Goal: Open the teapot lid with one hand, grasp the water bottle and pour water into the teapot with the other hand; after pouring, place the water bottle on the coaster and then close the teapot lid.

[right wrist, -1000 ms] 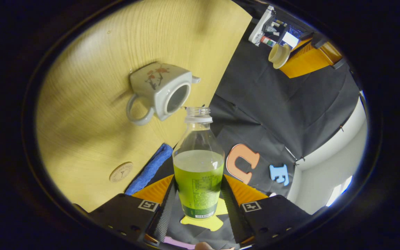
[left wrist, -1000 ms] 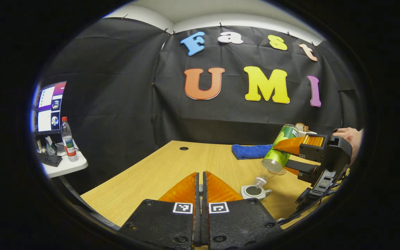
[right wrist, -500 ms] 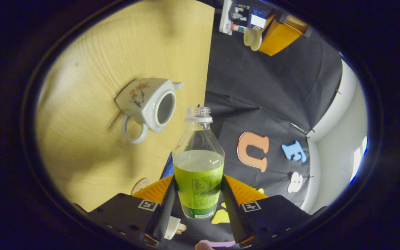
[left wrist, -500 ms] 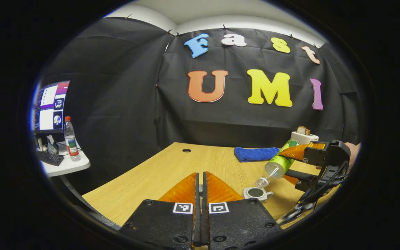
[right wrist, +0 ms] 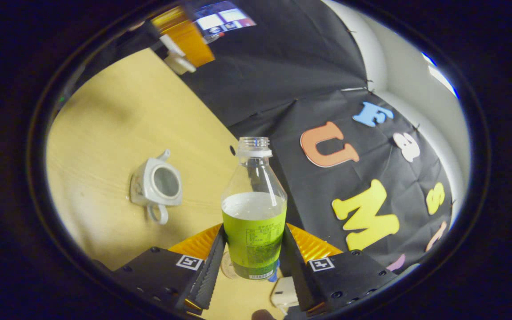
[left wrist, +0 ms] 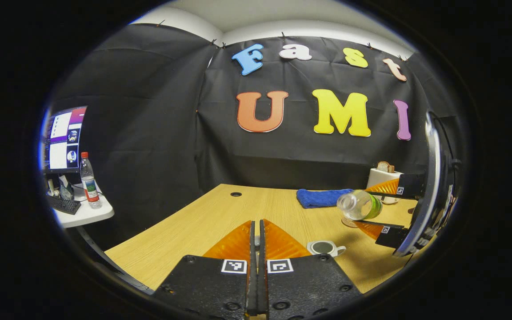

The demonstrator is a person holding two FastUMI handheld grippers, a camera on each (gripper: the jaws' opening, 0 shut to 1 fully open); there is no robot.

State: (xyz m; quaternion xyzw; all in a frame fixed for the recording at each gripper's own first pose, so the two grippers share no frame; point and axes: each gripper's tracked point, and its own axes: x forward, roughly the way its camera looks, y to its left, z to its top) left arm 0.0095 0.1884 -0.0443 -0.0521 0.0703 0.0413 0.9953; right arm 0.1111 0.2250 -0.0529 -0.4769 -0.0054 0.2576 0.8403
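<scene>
Green-labelled water bottle (right wrist: 254,213) sat clamped in the right claw (right wrist: 254,249), both fingers pressed on its lower body, neck uncapped and approx. level in the left gripper view (left wrist: 359,205). Left claw (left wrist: 256,242) was fully closed; in the right gripper view it (right wrist: 180,38) carried the teapot lid (right wrist: 178,64) at 11 o'clock.

Risks, as I judged them: bottle had no cap and was still part full, so any dip of the neck on the way to the coaster (left wrist: 349,221) could've spilled on the wood. Coaster was partly hidden under the bottle, so a blind set-down might've landed off-centre and tipped. Lid grip looked thin; a slip would've dropped ceramic onto the open teapot (right wrist: 156,189).

Table (left wrist: 220,222) was pale wood grain w/ a cable hole, blue cloth (left wrist: 320,198) at 1 o'clock of the teapot (left wrist: 325,247). Black cloth walls; side desk w/ monitor (left wrist: 62,138) and spare bottle (left wrist: 89,181) at 9 o'clock.
</scene>
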